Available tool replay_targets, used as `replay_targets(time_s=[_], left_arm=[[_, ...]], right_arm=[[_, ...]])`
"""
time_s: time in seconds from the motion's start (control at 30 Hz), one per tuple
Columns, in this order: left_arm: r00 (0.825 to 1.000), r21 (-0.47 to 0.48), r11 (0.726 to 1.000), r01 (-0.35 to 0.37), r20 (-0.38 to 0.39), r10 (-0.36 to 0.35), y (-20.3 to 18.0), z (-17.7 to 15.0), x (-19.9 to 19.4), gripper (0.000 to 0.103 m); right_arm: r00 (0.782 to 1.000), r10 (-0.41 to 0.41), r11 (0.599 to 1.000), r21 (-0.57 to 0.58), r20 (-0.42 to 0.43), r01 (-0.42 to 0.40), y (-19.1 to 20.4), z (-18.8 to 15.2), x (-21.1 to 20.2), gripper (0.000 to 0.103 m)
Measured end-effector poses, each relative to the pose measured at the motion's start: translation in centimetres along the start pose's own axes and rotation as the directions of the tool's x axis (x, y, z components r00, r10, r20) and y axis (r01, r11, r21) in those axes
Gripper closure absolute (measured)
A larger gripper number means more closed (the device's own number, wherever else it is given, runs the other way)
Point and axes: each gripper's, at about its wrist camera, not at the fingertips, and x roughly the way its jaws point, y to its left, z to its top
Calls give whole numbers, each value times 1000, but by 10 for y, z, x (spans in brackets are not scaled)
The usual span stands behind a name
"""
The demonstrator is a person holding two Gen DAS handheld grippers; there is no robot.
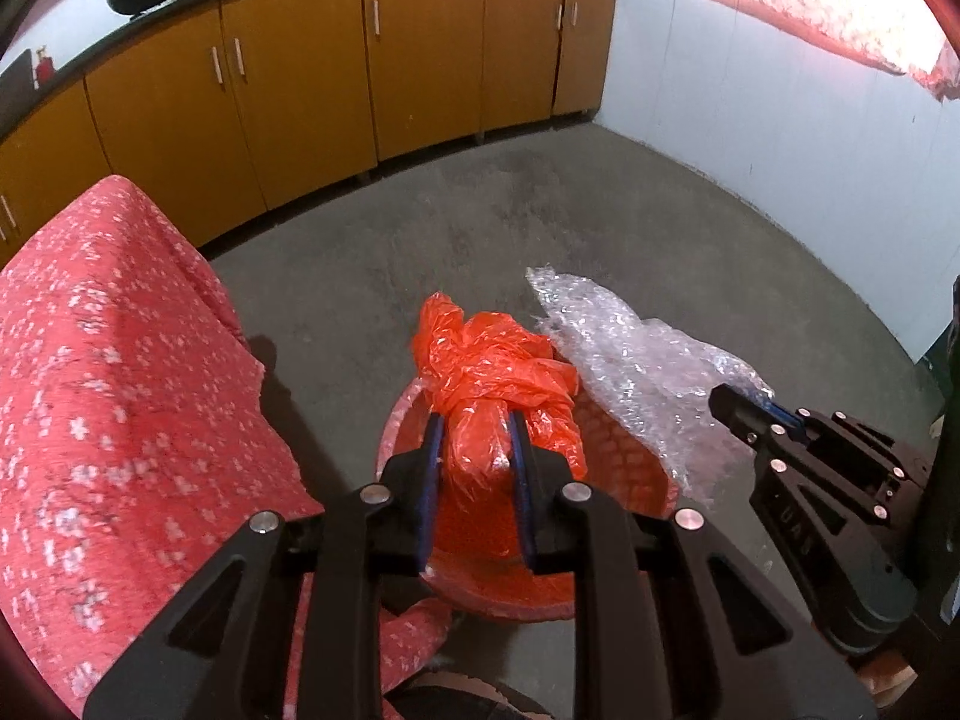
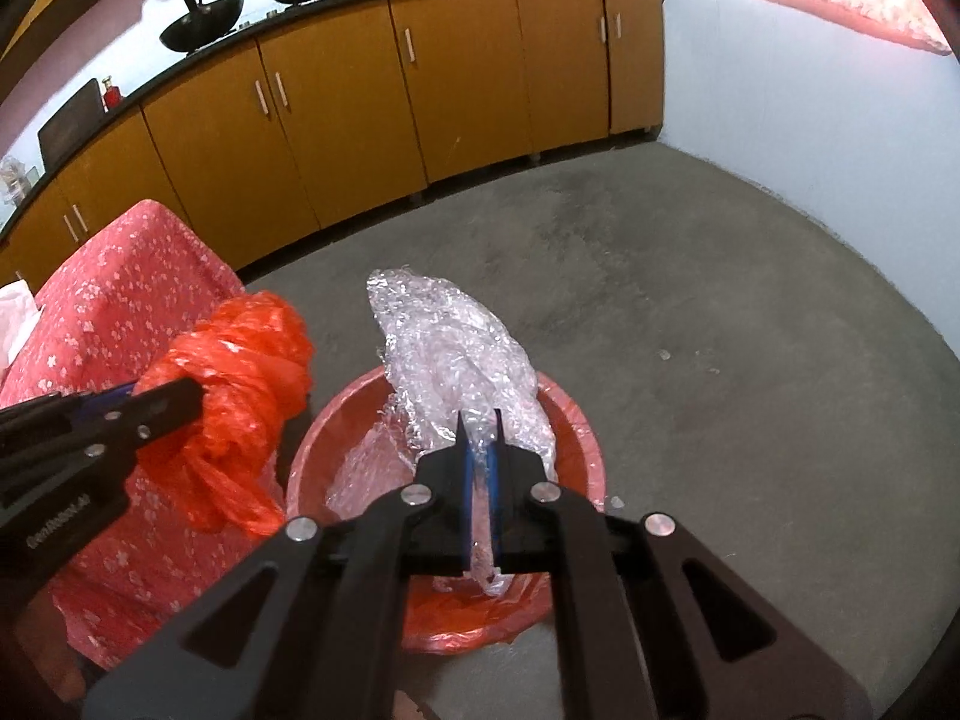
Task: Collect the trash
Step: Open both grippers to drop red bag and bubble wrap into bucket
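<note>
My left gripper [image 1: 477,438] is shut on a crumpled orange plastic bag [image 1: 492,372] and holds it just above a red basin [image 1: 401,420] on the floor. My right gripper [image 2: 480,441] is shut on a long sheet of clear bubble wrap [image 2: 456,348]. The sheet's lower end hangs into the red basin [image 2: 579,420]. In the right wrist view the left gripper [image 2: 165,399] comes in from the left with the orange bag [image 2: 240,372]. In the left wrist view the right gripper [image 1: 735,405] sits at the right against the bubble wrap [image 1: 630,360].
A red flowered cloth [image 1: 120,390] covers a raised piece of furniture close on the left of the basin. Orange-brown cabinets [image 1: 300,90] with woks on the counter line the back. A white wall [image 2: 780,120] closes the right. Grey floor [image 2: 690,300] lies open beyond the basin.
</note>
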Motion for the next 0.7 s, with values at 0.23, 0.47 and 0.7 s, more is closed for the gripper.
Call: replay_targets(time_s=[0.23,0.47,0.7], left_arm=[[1000,-3,1000,4,-30,-5,-5,5,19,69],[999,-55,998,22,-21,-24,3,6,13,67],[999,-142,990,5,39,0,34,6,-22,67]], right_arm=[[1000,3,1000,13,-15,-3,-8,-3,9,80],[999,-32,999,30,-8,32,-13,-3,3,79],[999,-26,999,22,21,26,-1,8,-10,74]])
